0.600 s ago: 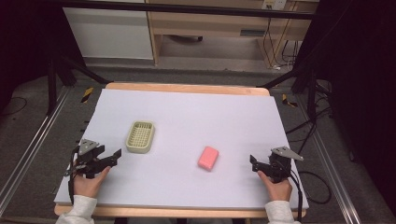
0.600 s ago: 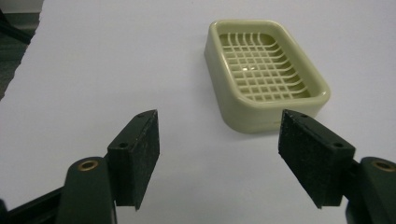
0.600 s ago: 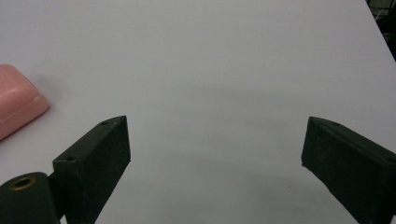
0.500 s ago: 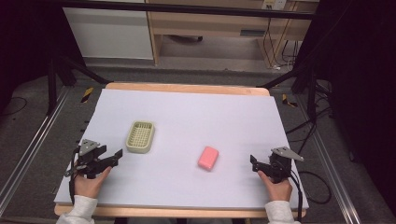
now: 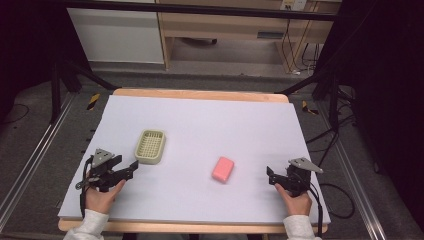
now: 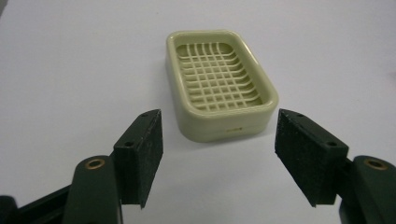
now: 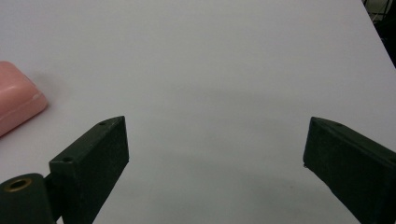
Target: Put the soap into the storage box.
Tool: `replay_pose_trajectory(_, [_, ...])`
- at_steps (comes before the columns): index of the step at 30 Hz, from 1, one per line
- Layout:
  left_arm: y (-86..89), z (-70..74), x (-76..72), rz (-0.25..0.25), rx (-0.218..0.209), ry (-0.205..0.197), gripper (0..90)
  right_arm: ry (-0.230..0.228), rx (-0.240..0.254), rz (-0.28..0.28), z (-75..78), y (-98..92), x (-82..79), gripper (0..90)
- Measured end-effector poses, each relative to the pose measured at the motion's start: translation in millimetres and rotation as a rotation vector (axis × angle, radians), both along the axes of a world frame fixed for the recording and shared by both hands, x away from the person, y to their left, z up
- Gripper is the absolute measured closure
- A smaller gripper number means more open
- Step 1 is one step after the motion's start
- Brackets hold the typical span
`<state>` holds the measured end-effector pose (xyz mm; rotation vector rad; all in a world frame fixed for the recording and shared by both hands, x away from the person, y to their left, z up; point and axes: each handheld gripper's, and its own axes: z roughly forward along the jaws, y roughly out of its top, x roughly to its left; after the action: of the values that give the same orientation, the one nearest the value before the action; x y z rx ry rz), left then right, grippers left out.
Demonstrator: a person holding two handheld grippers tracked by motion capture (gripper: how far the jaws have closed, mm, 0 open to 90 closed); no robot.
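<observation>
A: Status on the left gripper [image 5: 134, 165]?

B: We see its jaws spread, nothing between them. The cream soap dish [image 5: 150, 146] sits just ahead of the tips, apart from them. In the left gripper view the dish [image 6: 217, 81] lies flat on the white table top [image 5: 210, 125], beyond the two pads [image 6: 150, 154], roughly centred between them, near short edge facing us. No contact.

A: Dish contents?

B: We see the grid floor bare, rim up, not tilted.

A: Right gripper [image 5: 270, 175]?

B: Jaws also spread wide, holding nothing. It rests low at the near edge of the table, hand [image 5: 295, 200] behind it. The pink soap bar [image 5: 223, 169] lies ahead of its tips and off toward the left gripper's side, well apart. In the right gripper view we catch just a corner of the bar [image 7: 16, 105], outside the near jaw and beyond it. Between the pads we see plain table only.

A: Soap versus dish?

B: Apart. Bar sits between the two grippers, nearer the right one; dish is close to the left one.
</observation>
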<state>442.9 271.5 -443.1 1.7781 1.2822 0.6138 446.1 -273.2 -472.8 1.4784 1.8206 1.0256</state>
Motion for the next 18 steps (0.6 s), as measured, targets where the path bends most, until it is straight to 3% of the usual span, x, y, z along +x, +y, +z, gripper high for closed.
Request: replay_pose_trajectory(18, [-22.9,8.9,-2.0,-0.069,0.007,-0.001,31.8,0.003,-0.009,-0.001,0.2,3.4,-0.7,7.4])
